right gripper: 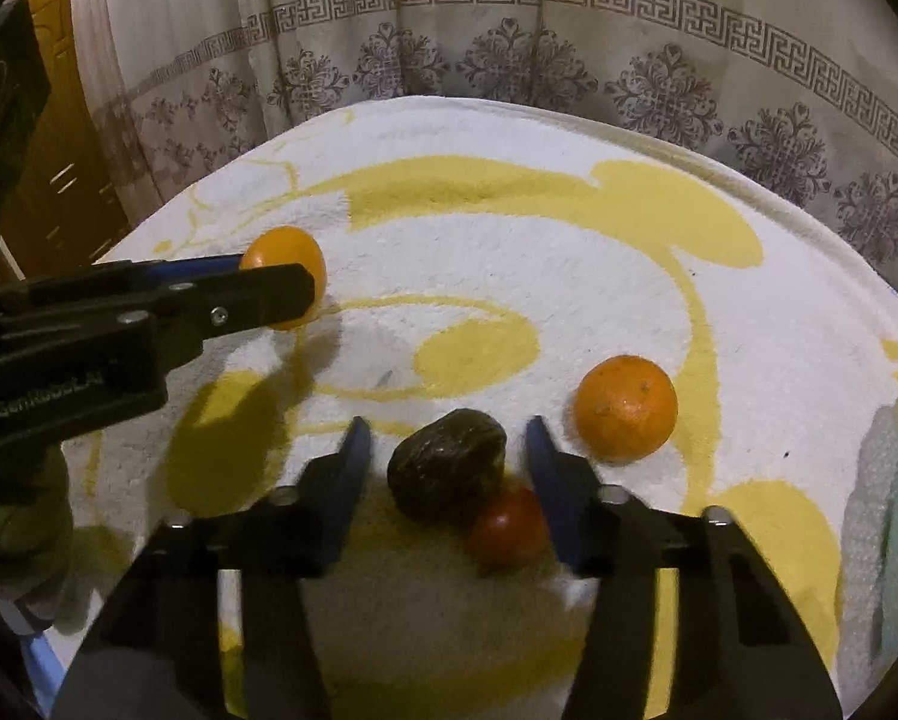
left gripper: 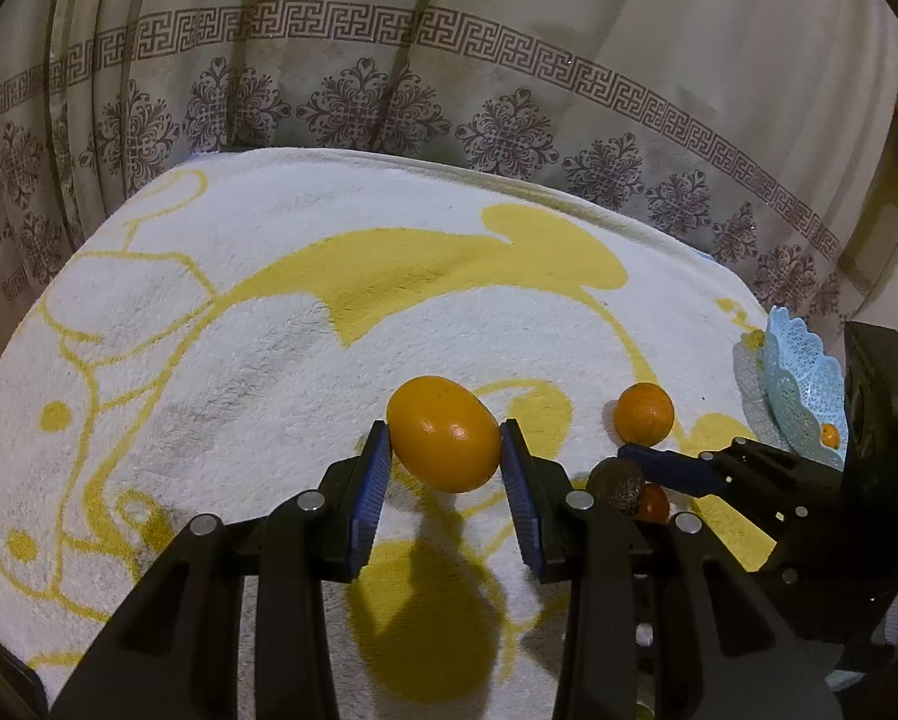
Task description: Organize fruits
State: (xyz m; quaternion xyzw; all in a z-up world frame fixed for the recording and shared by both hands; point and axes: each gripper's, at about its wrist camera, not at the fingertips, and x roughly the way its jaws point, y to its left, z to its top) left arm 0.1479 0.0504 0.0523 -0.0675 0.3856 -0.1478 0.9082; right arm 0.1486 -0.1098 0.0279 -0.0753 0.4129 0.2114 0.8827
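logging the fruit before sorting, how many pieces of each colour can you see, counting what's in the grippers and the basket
Orange or yellow-orange: 3 (egg-shaped fruit held in left gripper; round orange on towel; small orange fruit in blue lattice basket)
Dark brown: 1 (dark fruit between the fingers of right gripper)
Red: 1 (red fruit beside it)
Total: 5

Orange fruit, dark brown fruit, white-and-yellow towel, pale blue lattice basket, blue-padded claws
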